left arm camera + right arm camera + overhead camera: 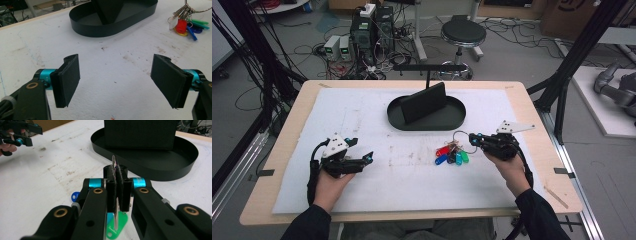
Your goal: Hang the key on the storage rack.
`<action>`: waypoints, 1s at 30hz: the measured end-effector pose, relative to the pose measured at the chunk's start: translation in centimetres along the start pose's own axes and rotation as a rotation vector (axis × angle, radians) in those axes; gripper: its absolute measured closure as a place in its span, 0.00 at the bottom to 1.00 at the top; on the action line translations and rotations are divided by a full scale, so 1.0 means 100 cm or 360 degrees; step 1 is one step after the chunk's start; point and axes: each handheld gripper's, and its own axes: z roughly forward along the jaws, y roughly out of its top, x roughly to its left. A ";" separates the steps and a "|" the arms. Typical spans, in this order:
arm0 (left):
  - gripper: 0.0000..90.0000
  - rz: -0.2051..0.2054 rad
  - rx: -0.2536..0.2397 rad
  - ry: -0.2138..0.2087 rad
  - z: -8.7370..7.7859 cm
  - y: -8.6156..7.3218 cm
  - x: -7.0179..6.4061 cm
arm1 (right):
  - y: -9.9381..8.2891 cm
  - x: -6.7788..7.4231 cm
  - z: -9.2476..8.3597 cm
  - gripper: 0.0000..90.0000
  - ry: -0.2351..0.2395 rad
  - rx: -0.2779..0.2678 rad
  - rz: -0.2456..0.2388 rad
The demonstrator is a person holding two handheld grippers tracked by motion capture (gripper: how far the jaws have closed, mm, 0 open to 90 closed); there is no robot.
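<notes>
Keys: a bunch with red, blue and green tags, lying on the white mat right of middle, just in front of the tray.
Ring: the big metal ring of the bunch, standing on edge between the right claw's pads, with the green tag below the jaws.
Right claw: jaws pinched tight on the ring; in the high view it sits at the bunch's right edge, the hand behind it.
Left claw: jaws spread wide, nothing between them, low over bare mat; in the high view it's well left of the keys.
Tray: black oval with a low wall, just behind the keys, a dark slab standing upright inside it.
In the way: the tray wall is the nearest thing beyond the ring; open mat lies between the two claws.
Mat: white, scuffed and stained, covering most of the bench.
Around: a stool and tangled cables on the floor beyond the bench.
</notes>
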 end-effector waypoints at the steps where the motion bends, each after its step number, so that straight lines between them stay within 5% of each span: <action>1: 0.26 0.0003 0.0001 -0.0002 0.000 0.000 0.000 | 0.001 0.000 0.000 0.97 -0.0003 -0.0005 -0.0009; 30: 0.26 -0.0014 -0.0001 0.0007 -0.004 -0.004 0.002 | 0.050 -0.004 -0.014 0.97 -0.0006 -0.0139 -0.0134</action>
